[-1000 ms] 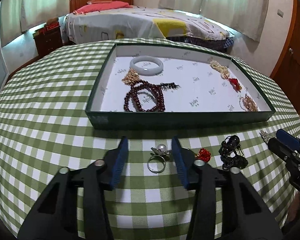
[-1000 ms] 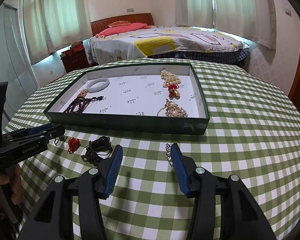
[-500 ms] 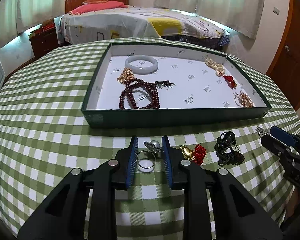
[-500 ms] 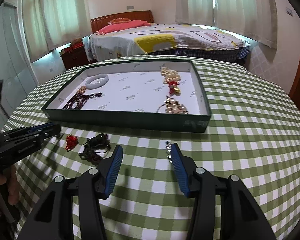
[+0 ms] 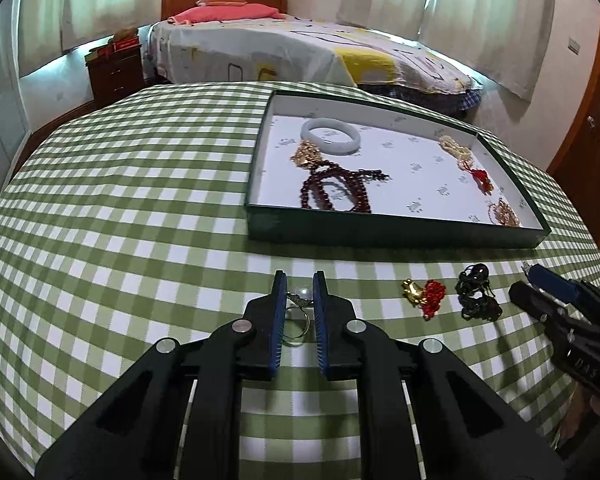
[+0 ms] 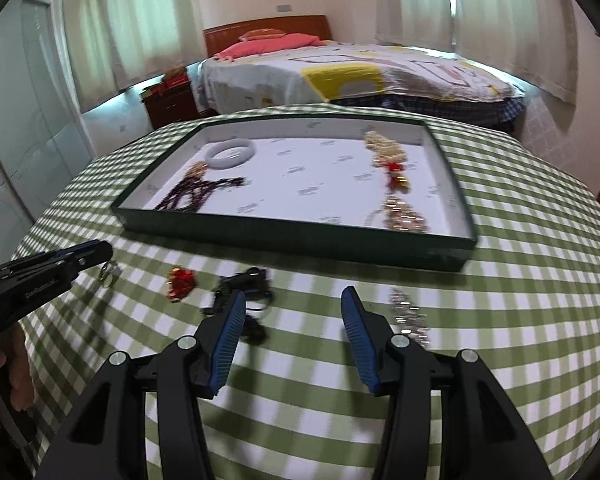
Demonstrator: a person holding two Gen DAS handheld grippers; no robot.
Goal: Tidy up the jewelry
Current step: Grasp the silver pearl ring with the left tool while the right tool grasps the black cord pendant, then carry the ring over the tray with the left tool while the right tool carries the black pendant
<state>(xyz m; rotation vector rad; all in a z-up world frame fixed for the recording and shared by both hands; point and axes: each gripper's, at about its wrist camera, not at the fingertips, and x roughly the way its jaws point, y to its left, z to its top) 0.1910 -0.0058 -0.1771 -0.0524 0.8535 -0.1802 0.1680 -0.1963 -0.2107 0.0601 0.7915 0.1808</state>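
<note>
Closing on the pearl ring: left gripper, bottom centre of the left wrist view, has its blue pads nearly together with the ring's hoop and pearl sitting between them. Jaws closing; hoop looks to touch both pads, so I read it as gripped. Ring is low over the green-checked tablecloth, just short of the tray.

Right gripper, bottom centre of the right wrist view, stands about half open, nothing between the pads, only cloth. Silver brooch lies just outside its right finger. Black bead tangle lies at and partly behind the tip of its left finger; frame is blurred there, contact unclear.

Mid frame in the left wrist view, right of the left gripper: gold-and-red charm, then the black tangle, then the right gripper's tip at the right edge.

Farther up: dark green tray with white lining. Inside, left part: dark red bead necklace, gold piece touching it, pale jade bangle beyond. Right part: pearl strand with red tassel, gold bracelet in the near right corner.

Top of frame: bed, curtains.
</note>
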